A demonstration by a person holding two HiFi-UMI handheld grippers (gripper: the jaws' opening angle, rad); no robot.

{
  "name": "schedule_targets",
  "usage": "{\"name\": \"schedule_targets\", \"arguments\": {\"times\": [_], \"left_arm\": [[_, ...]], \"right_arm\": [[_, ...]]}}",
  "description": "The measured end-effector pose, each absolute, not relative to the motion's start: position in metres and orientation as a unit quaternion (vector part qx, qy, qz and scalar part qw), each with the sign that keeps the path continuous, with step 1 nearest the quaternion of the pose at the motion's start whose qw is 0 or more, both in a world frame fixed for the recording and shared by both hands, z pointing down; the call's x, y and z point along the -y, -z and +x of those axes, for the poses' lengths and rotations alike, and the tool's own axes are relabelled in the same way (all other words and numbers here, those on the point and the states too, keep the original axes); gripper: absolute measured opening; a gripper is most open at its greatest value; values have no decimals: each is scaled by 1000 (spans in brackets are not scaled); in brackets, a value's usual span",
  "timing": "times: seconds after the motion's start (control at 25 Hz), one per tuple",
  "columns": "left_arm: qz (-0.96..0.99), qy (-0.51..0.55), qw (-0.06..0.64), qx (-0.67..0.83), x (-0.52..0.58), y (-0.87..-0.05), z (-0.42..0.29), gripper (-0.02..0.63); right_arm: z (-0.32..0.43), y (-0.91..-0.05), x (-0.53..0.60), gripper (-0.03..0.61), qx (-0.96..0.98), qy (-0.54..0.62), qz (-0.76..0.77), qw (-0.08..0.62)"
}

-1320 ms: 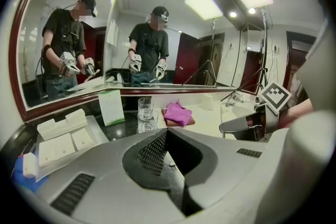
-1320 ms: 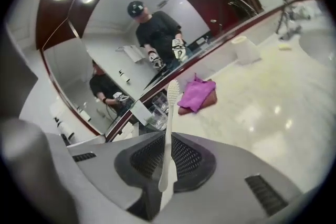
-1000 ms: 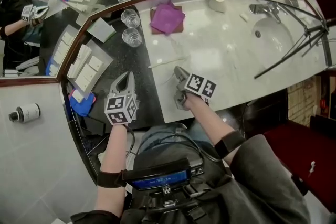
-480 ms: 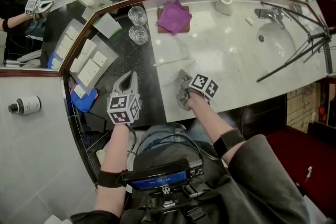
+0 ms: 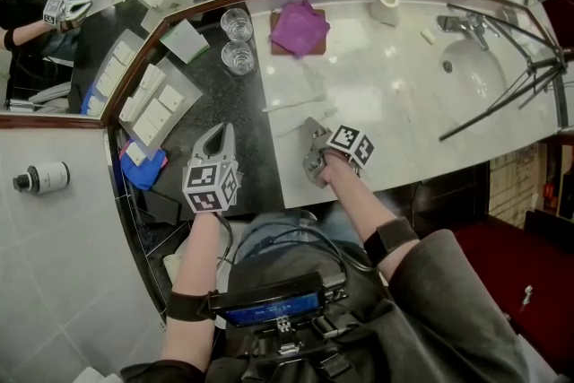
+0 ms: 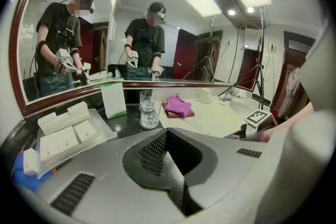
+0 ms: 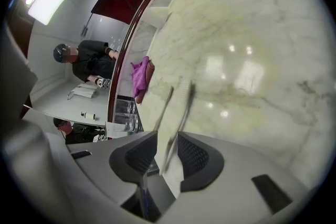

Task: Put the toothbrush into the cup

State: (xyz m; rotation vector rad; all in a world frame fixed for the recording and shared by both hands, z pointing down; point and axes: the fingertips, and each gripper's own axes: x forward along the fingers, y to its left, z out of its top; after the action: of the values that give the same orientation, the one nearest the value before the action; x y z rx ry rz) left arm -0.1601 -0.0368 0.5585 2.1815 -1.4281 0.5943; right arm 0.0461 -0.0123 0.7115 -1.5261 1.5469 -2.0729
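Observation:
The toothbrush (image 5: 291, 103), long and thin in a pale wrapper, lies on the marble counter (image 5: 395, 112). In the right gripper view its near end (image 7: 176, 113) sits between my right gripper's (image 7: 168, 157) jaws, which have just been opening and stand apart from it. That gripper (image 5: 311, 130) rests low over the counter's front part. Two clear glass cups (image 5: 239, 58) stand on the black counter section, also seen ahead in the left gripper view (image 6: 149, 110). My left gripper (image 5: 220, 132) hovers shut and empty over the black counter, its jaws together (image 6: 168, 157).
A purple cloth (image 5: 299, 24) lies behind the toothbrush. Trays of white packets (image 5: 148, 108) and a blue cloth (image 5: 143, 170) sit at the left, by a green-and-white card (image 5: 184, 40). A white roll (image 5: 386, 6), the sink (image 5: 475, 67) and tripod legs (image 5: 502, 94) are at the right.
The right gripper has sunk a little toward the counter and rolled slightly. The left gripper has kept still.

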Motion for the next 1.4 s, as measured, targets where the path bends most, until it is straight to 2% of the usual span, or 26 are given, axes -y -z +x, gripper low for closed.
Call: {"name": "schedule_targets", "arguments": {"times": [0.48,0.72,1.0,1.2,1.4], "left_arm": [[795,-212,230,519,37,-557,-154,0],[794,-205,227,525,36,-550,-150,0],[795,-187,219,534,33,-534,-138,0],[791,-178,214,545,28,-523,-133,0],[784,-168,210,559,25,-516,-131,0]], "right_arm": [[52,-703,12,143,-530,678,-505,57],[72,-672,23,137,-580,641,-501,39],[98,-604,60,22,-674,547,-495,11],[113,-561,73,12,-727,480,-490,-11],[128,-535,75,14,-778,392,-486,-67]]}}
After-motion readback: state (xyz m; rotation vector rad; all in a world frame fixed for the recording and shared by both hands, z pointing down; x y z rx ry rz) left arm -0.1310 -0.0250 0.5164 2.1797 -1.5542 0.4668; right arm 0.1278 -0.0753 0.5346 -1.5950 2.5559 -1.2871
